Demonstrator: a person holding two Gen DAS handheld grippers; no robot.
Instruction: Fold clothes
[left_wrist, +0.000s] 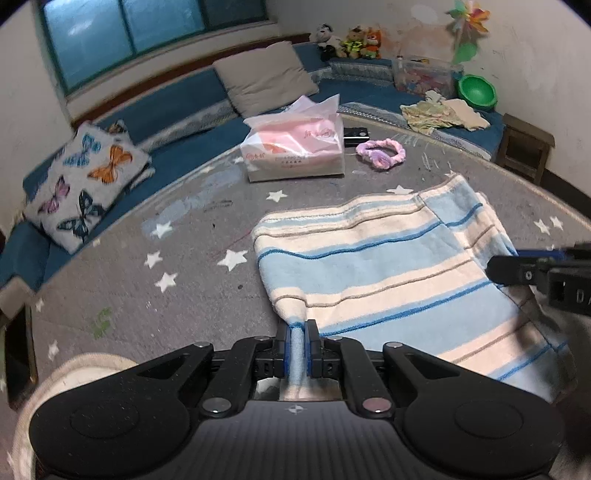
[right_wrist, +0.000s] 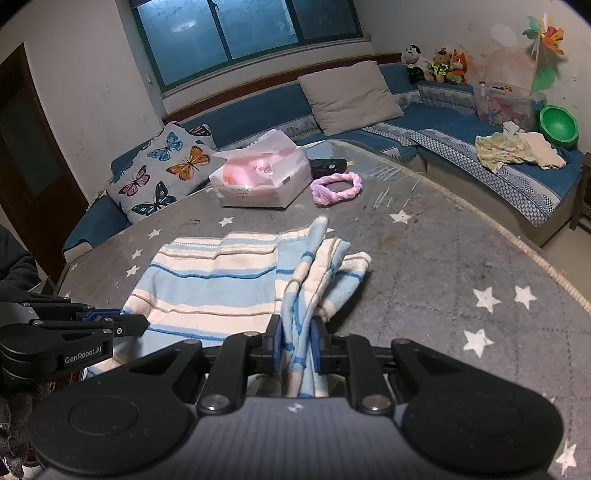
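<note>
While the left tool (left_wrist: 295, 345) is pinching the near edge of the striped garment (left_wrist: 388, 273) between its blue-padded fingers, a narrow ridge of pale blue cloth is standing up in the gap. Seen from the right wrist, the right tool (right_wrist: 296, 341) is likewise clamping a bunched fold of the same garment (right_wrist: 221, 280), with cloth gathering thickly between its fingers and trailing back under its body. Each tool is showing up at the edge of the other's view: the right one is entering the left wrist view from the right side, and the left one is sitting low on the left of the right wrist view, its tip touching the garment's near edge. The garment, in cream and light blue bands with thin darker blue lines, is lying mostly flat on the grey star-printed tabletop (right_wrist: 461, 258), with its right portion rumpled into loose folds. Farther across the tabletop, a tissue pack (left_wrist: 295, 151) in clear plastic is resting, with a pink headband (left_wrist: 380, 153) just beside it and a small black item behind them. Beyond the tabletop's far edge, a blue sofa (left_wrist: 177, 99) is running along the wall, carrying a butterfly cushion (left_wrist: 85, 184), a grey cushion (left_wrist: 264, 79), a heap of pale clothes (left_wrist: 439, 114), a green bowl (left_wrist: 476, 90) and some plush toys (left_wrist: 347, 40) under a window.
</note>
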